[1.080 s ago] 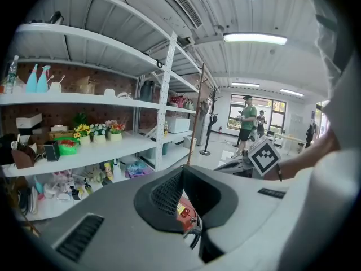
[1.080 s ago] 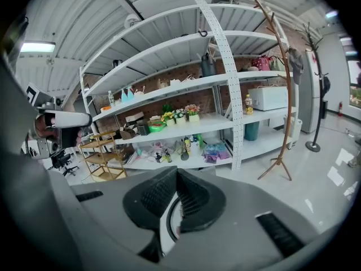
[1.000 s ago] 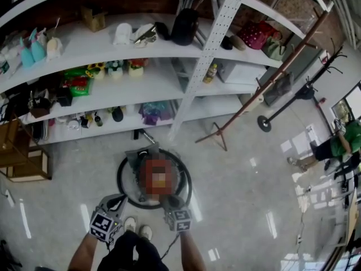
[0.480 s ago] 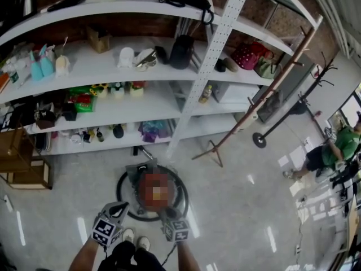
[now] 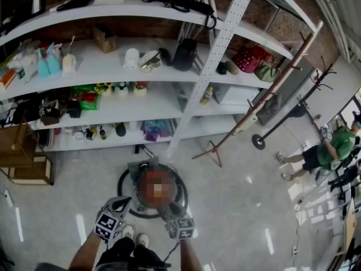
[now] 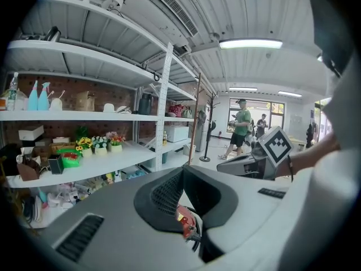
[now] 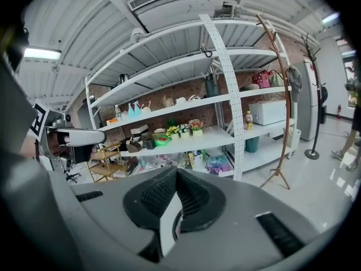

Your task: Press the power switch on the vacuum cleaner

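Observation:
The vacuum cleaner (image 5: 137, 168) stands on the floor in front of the shelves: a round body inside a black ring, its top hidden by a mosaic patch. No power switch can be made out. My left gripper (image 5: 122, 204) hangs over the ring's near left edge, and my right gripper (image 5: 169, 209) over its near right edge. Both are shut with nothing between the pads. In the left gripper view the jaws (image 6: 180, 171) meet, and something red (image 6: 186, 222) shows through a gap below them. The right gripper's jaws (image 7: 176, 171) also meet.
White shelves (image 5: 169, 75) loaded with bottles, bags and flower pots rise behind the vacuum. A wooden coat stand (image 5: 248, 120) leans at the right, with a black stand base (image 5: 258, 141) beyond it. A person in green (image 5: 324, 148) walks at the far right. A wooden rack (image 5: 22, 162) is at the left.
The head view has tilted up a little, showing more of the top shelf. Both grippers stay by the vacuum's near edge. The person in green has walked on.

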A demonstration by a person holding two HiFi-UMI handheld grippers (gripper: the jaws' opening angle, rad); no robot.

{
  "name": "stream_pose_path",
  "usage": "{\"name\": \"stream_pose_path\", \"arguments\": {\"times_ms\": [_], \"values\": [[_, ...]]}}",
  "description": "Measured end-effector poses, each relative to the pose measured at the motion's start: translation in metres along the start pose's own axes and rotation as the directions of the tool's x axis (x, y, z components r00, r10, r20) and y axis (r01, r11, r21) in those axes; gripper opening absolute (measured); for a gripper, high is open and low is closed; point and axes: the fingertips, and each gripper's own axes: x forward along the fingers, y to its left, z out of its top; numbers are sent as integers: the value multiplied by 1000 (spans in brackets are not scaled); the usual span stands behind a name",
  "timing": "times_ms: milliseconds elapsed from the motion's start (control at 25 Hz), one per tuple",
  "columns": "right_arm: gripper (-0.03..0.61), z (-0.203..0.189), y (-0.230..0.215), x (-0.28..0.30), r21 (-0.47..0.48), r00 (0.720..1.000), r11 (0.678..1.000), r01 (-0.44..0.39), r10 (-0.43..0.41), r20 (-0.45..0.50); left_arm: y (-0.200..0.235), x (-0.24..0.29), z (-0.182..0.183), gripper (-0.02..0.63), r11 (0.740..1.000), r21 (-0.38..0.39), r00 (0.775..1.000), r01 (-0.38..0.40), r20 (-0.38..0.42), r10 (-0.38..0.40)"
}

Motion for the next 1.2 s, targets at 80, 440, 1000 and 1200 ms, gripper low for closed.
{"name": "stream_pose_path", "arguments": {"times_ms": [80,440,1000,1200], "values": [[9,10,4,-5,-4,1000,1000,2,-2,14,0,-1,6,9,1000,6,1000,3,8,-3],[9,36,6,-22,-15,997,999,44,-43,58,-1,-3,36,9,999,36,999,11,51,-13],[9,86,22,-67,-19,982,996,88,-84,167,-2,-17,65,9,998,57,993,-2,115,-5],[9,96,27,-80,-15,977,996,90,-86,196,-3,-25,69,9,998,56,992,-13,129,5]]}}
